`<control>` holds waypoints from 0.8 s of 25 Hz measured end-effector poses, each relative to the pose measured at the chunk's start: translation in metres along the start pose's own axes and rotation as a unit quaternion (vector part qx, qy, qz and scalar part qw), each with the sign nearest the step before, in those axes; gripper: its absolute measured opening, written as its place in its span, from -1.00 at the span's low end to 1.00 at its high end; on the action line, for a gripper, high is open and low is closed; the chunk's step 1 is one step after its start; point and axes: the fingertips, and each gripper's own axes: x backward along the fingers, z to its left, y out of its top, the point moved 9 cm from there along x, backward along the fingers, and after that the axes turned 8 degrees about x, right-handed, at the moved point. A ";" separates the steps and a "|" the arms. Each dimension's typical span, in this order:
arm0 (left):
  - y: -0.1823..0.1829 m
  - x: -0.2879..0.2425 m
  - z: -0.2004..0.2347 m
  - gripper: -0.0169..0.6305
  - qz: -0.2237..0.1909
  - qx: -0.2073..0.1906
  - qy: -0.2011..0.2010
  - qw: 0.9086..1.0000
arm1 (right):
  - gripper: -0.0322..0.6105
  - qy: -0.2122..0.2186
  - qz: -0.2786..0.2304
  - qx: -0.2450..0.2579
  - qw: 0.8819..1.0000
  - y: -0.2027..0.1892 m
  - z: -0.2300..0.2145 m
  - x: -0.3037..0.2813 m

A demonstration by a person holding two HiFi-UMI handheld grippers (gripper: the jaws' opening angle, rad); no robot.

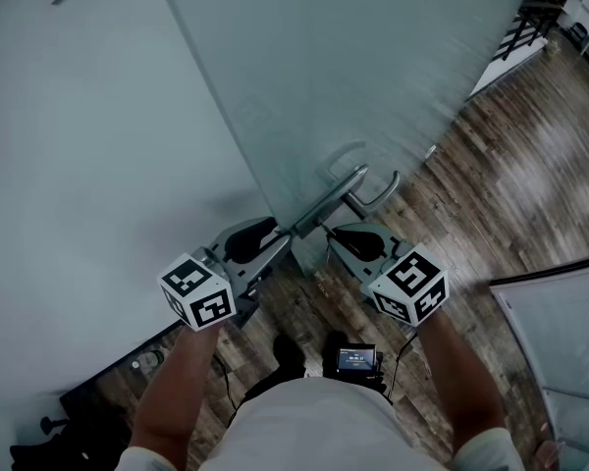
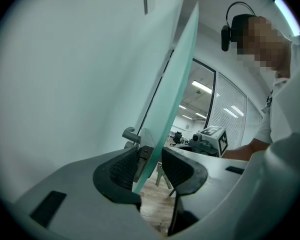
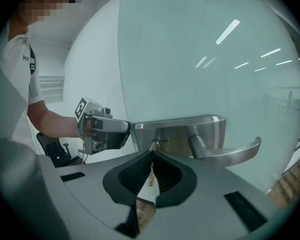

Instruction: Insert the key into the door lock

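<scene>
**Ana:** Between the fingers [image 3: 172, 176] of the right gripper [image 3: 151, 155], what is sitting?

**Ben:** They are clenching the key [image 3: 150, 180], which is showing edge-on between the pads. Its far end is reaching the keyhole [image 3: 154, 144] just ahead of the fingertips. I cannot tell how deep it is going.

**Ana:** And further out?

**Ben:** The lock plate [image 3: 182, 133] is facing the fingertips, and the lever handle [image 3: 230, 151] is jutting off to their right.

**Ana:** What is the left gripper [image 2: 150, 155] doing?

**Ben:** Its fingers [image 2: 117, 171] are grasping the edge of the glass door [image 2: 175, 84], one pad on each side. The lock hardware is lying just beyond their tips.

**Ana:** So how should the push be going?

**Ben:** I am judging that the blade needs lining up square with the keyhole. It should be going straight in, with no twist. Meanwhile the left fingers should be bracing the door against swinging. Any tilt is likely to jam the key.
</scene>
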 end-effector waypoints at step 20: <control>0.005 0.009 -0.004 -0.48 -0.031 0.001 0.013 0.999 | -0.73 -0.037 -0.037 -0.045 0.998 0.000 -0.002 0.017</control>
